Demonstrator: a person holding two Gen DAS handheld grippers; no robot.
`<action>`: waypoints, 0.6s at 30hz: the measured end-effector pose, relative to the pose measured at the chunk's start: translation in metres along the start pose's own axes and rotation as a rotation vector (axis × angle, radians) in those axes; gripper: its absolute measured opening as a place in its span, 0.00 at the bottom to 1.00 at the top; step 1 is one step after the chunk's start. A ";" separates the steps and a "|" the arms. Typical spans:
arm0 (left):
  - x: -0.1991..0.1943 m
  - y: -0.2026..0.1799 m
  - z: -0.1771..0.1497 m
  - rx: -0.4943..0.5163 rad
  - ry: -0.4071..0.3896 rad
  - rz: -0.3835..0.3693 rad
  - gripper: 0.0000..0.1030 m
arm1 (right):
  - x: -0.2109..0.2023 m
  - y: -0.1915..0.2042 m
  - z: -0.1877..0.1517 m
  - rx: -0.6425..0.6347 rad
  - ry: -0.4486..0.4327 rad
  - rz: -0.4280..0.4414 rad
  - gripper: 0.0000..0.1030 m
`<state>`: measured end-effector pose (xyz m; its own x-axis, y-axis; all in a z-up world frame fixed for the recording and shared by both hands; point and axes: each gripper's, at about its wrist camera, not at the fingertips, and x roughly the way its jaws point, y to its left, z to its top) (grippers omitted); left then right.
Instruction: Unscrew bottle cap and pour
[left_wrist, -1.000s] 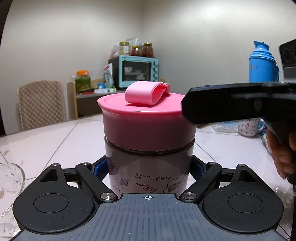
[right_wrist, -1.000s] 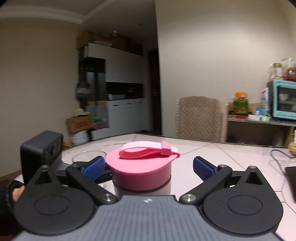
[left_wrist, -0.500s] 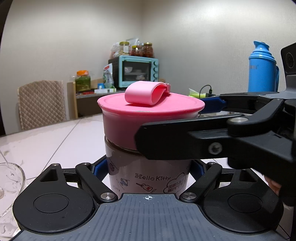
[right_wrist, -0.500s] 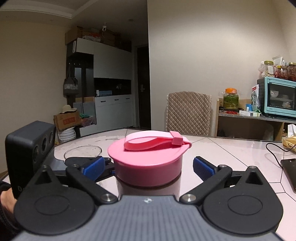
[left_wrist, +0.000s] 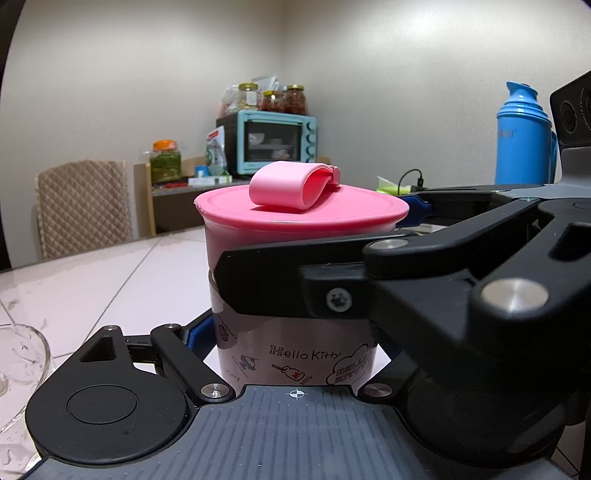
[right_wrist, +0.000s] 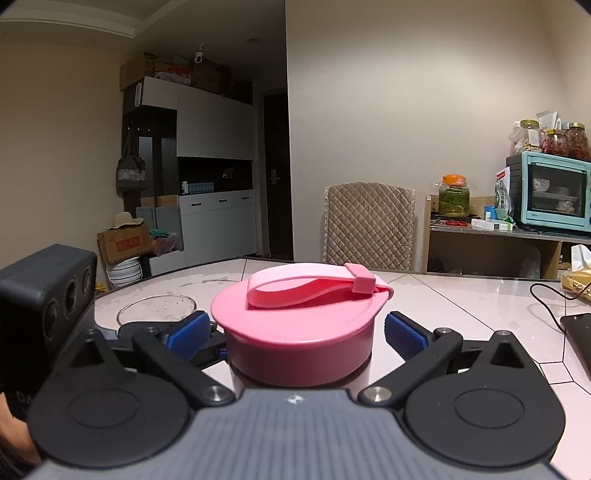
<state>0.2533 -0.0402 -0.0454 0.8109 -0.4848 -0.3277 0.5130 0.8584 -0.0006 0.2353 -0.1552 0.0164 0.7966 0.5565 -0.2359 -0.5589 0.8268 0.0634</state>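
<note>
A white marble-patterned tiled table (right_wrist: 461, 295) fills the lower half of both views, with a quilted beige chair back (right_wrist: 369, 225) at its far edge and a teal countertop toaster oven (left_wrist: 275, 142) on a shelf against the wall. A tall blue plastic thermos jug (left_wrist: 524, 136) stands well apart at the right of the left wrist view. Upright on the table stands the pale Hello Kitty printed bottle (left_wrist: 295, 358) — its body sits between the 2 blue-padded fingers of the left gripper (left_wrist: 295, 343), which are clamped against its lower sides. On top sits the broad pink screw cap (right_wrist: 299, 332), fully seated, with a lighter pink looped carry strap (right_wrist: 314, 290) lying folded across it. The right gripper (right_wrist: 295, 332) is level with the cap, its blue ribbed pads (right_wrist: 402, 336) spread apart on either side of the cap's wall; the right-hand pad stands just clear of it, while the left-hand one is partly hidden behind the cap, so contact there cannot be told. In the left wrist view, 1 black finger of the right gripper crosses in front of the cap's lower edge. A clear glass bowl (right_wrist: 157, 312) rests on the table just beyond the bottle — its rim also shows at the left wrist view's lower left corner.
</note>
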 end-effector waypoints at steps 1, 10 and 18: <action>0.000 0.000 0.000 0.000 0.000 0.000 0.87 | 0.000 0.001 0.000 0.000 -0.002 -0.002 0.99; 0.000 0.000 0.001 0.000 0.001 0.000 0.87 | 0.002 0.003 -0.002 -0.002 0.004 -0.008 0.93; 0.000 0.000 0.001 0.000 0.001 0.000 0.87 | 0.001 0.003 -0.002 -0.009 0.006 -0.007 0.83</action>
<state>0.2538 -0.0404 -0.0448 0.8106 -0.4849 -0.3282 0.5130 0.8584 -0.0010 0.2339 -0.1522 0.0143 0.7992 0.5503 -0.2419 -0.5554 0.8299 0.0528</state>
